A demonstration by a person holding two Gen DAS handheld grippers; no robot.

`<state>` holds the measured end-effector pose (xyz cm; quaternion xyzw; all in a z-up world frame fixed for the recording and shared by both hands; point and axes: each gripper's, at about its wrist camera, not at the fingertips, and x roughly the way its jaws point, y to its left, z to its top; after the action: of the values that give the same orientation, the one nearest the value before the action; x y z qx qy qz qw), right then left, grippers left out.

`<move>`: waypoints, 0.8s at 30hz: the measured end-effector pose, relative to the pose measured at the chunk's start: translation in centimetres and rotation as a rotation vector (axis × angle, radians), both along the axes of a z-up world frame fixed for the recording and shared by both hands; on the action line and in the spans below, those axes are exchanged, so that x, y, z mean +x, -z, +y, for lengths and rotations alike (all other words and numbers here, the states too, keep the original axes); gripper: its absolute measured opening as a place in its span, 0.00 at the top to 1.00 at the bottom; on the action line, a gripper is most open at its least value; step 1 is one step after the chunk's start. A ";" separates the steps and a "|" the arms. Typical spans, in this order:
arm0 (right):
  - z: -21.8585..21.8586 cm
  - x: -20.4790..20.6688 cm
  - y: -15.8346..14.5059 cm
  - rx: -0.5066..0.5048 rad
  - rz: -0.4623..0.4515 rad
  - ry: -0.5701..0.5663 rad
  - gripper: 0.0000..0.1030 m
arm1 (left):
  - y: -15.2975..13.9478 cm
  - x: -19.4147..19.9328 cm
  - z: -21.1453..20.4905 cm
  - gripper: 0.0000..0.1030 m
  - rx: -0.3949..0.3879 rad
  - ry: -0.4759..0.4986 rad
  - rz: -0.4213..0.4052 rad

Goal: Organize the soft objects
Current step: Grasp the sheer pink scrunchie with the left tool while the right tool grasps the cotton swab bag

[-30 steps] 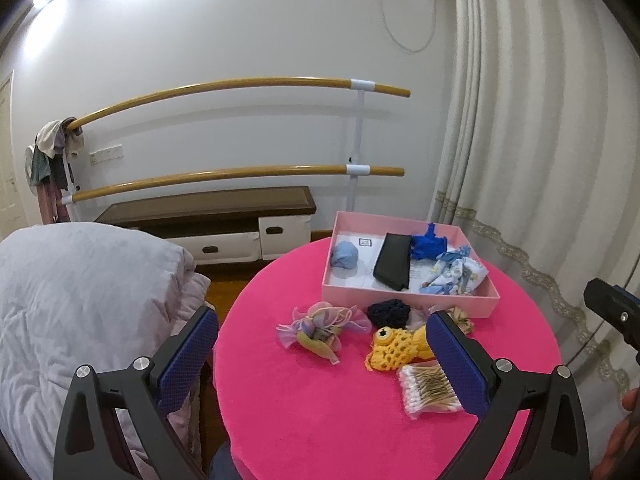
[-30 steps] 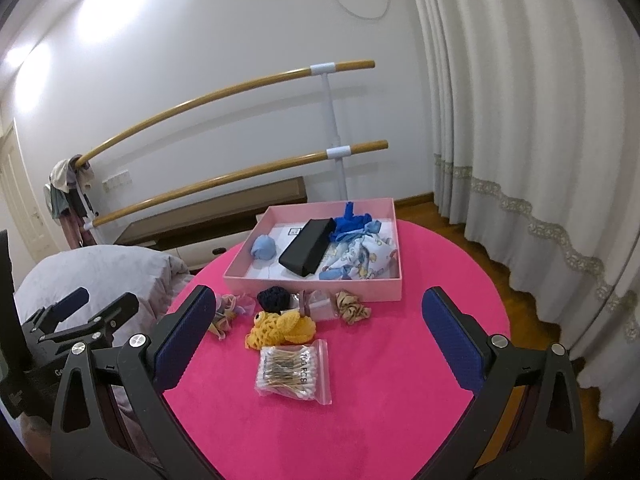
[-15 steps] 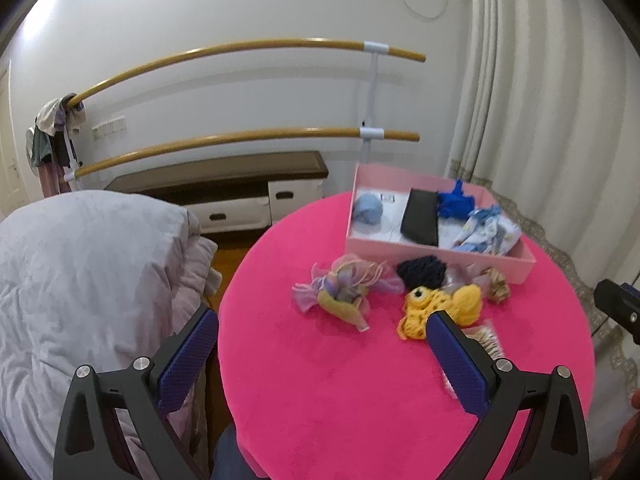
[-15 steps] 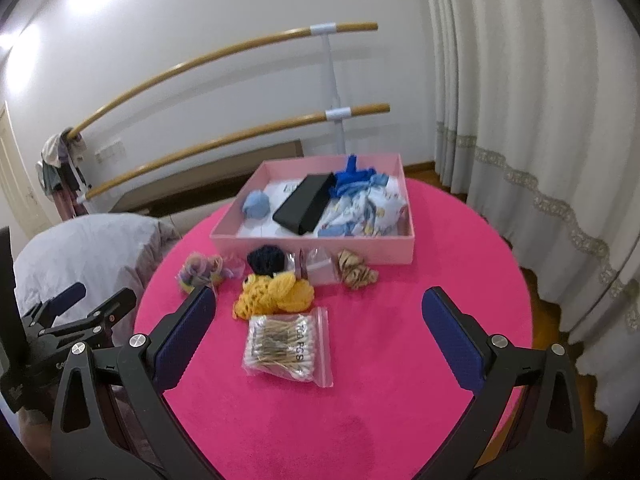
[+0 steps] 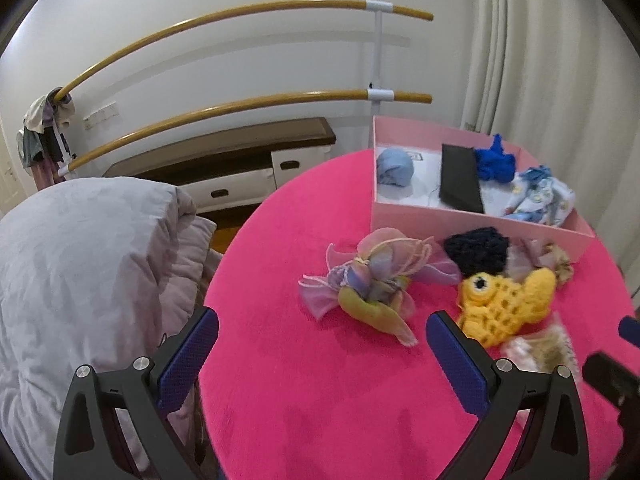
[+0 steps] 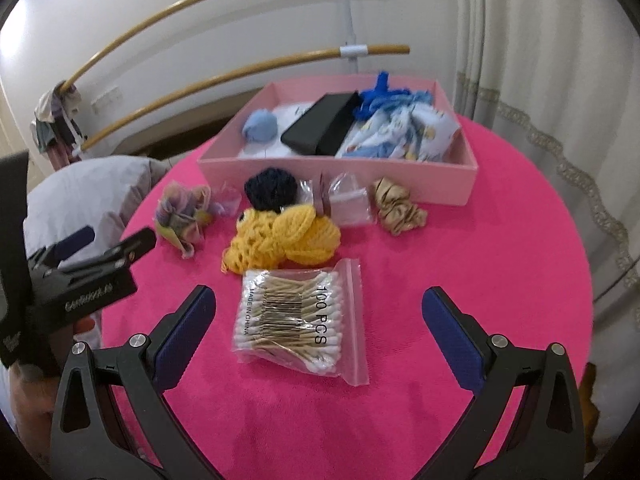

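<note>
Left tongs [image 5: 322, 354] spread wide, empty, hovering over the near-left edge of the round pink counter [image 5: 320, 408]. Right tongs [image 6: 318, 332] also spread wide, empty, with the bag of cotton swabs [image 6: 300, 322] lying flat on the counter between the two pads.

Soft things loose on the counter: pastel organza pouch [image 5: 374, 280] at the left, yellow crochet fish [image 6: 280, 236] just behind the swab bag, dark navy knit piece [image 6: 270, 190] touching the fish's far side, clear plastic packets [image 6: 346, 200] beside it, beige scrunchie [image 6: 400, 208] to the right, near the box front wall.

Pink box [image 6: 340, 170] sits at the far side of the counter. Inside: light blue ball [image 6: 260, 128] at left, black case [image 6: 320, 124] in the middle, blue yarn tangle [image 6: 378, 94] and printed blue-white cloth [image 6: 404, 132] at right.

Grey quilt [image 5: 88, 264] is piled left of the counter.
</note>
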<state>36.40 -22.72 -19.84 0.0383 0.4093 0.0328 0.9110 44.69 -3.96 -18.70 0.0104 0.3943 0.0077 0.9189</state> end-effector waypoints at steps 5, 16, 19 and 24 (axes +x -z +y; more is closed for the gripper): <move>0.9 1.1 1.9 0.000 0.053 -0.023 0.00 | 2.5 3.5 -0.8 0.00 0.030 0.026 0.036; 2.0 2.5 4.9 -0.055 0.109 -0.046 0.13 | 5.9 9.8 -2.1 0.34 -0.027 0.100 0.126; 1.7 2.2 4.5 -0.043 0.100 -0.058 0.35 | 5.7 10.0 -2.1 0.59 -0.038 0.112 0.122; 0.6 1.3 4.0 0.001 0.087 -0.055 0.35 | 5.3 9.5 -2.2 0.69 -0.053 0.122 0.114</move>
<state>37.72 -22.10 -23.84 0.0287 0.4494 0.0565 0.8911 54.15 -6.13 -23.99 0.0105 0.4445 -0.0595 0.8937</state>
